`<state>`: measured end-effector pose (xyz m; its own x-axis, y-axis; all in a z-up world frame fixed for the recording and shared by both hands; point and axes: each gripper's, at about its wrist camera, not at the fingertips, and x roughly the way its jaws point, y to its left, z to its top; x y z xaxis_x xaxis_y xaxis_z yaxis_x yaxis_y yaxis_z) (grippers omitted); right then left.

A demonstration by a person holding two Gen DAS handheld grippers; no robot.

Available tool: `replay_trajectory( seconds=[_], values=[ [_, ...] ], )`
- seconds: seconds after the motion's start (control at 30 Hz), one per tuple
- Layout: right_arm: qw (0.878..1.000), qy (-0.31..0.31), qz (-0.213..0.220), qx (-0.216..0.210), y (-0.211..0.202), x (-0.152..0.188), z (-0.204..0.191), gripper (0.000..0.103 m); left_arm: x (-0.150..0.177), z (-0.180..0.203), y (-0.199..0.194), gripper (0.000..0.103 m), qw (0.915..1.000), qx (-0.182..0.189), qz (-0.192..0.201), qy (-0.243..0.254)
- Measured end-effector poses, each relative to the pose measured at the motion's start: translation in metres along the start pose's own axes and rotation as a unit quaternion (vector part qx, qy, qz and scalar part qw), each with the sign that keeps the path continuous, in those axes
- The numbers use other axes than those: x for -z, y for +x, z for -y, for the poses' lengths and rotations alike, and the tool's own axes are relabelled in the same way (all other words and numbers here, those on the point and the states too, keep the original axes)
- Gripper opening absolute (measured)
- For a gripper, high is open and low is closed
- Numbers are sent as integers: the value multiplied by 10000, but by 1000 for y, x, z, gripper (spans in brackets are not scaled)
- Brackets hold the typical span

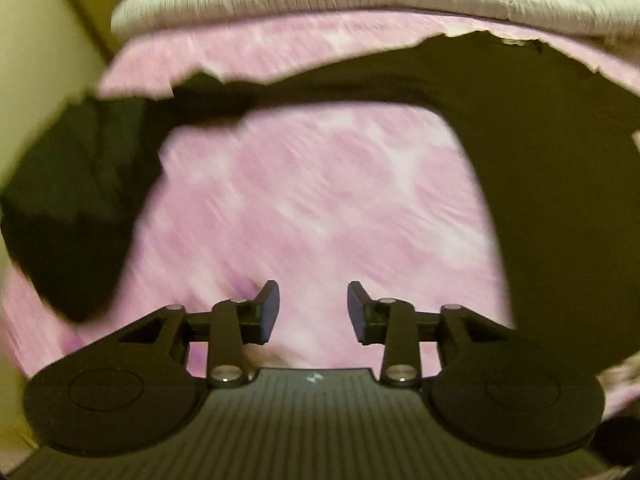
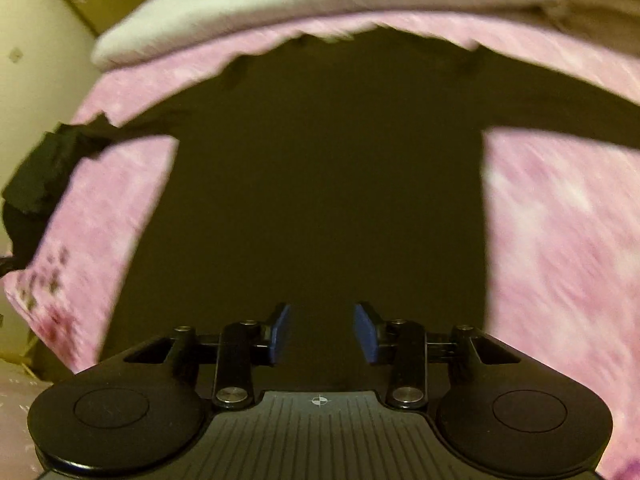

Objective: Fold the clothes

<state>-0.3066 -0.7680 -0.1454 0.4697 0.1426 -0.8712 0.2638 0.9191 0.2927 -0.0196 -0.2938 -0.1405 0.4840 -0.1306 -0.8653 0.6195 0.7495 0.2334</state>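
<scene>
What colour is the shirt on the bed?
Black shirt, clearest in the right wrist view.

We find no words, brands or numbers we can read in either view; the only sign is a small white crosshair mark printed on the ribbed black gripper body

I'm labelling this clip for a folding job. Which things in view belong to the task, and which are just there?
Part of the job:
- dark long-sleeved top, spread flat
- left gripper, open
- right gripper, open

Just there:
- pink bedcover underneath
- white folded blanket at the far edge
</scene>
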Motion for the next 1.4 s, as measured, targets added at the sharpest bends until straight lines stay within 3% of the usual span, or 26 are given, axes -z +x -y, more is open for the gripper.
replay_trajectory(
  seconds=[0.13, 0.27, 0.37, 0.47, 0.6, 0.63, 0.7, 0.73, 0.8, 1.13, 1.27, 1.4],
  values=[
    [9997, -245, 43, -12, 51, -27, -80, 42, -41, -62, 65, 40, 9950, -176, 315, 926],
    [9995, -229, -87, 220, 116, -45, -150, 43, -87, -133, 137, 43, 9898, 31, 540, 1319],
    [9992, -58, -316, 240, 163, -61, -187, 44, -121, -179, 185, 45, 9888, 349, 639, 1302],
    [9987, 51, -453, 212, 195, -79, -220, 44, -148, -210, 225, 54, 9880, 625, 706, 1221],
    [9978, -290, -546, 217, 229, -98, -260, 44, -174, -244, 272, 59, 9874, 1371, 536, 576],
    [9973, -382, -588, 235, 237, -102, -268, 45, -178, -250, 281, 57, 9853, 1603, 484, 347],
    [9966, -434, -651, 246, 250, -110, -277, 45, -182, -262, 295, 32, 9780, 2048, 389, -81],
    [9966, -419, -671, 249, 256, -113, -280, 45, -183, -264, 298, 2, 9763, 2125, 362, -183],
    [9965, -366, -697, 268, 270, -122, -285, 45, -181, -269, 286, 3, 9754, 2117, 547, -283],
    [9966, 58, -751, 322, 282, -134, -288, 46, -97, -284, 220, 0, 9808, 1511, 542, -1112],
    [9963, -15, -829, 235, 290, -137, -293, 46, -72, -281, 232, 1, 9842, 1316, 201, -1168],
    [9964, -102, -818, 212, 294, -139, -297, 47, -81, -280, 227, 11, 9836, 1339, 390, -1146]
  ],
)
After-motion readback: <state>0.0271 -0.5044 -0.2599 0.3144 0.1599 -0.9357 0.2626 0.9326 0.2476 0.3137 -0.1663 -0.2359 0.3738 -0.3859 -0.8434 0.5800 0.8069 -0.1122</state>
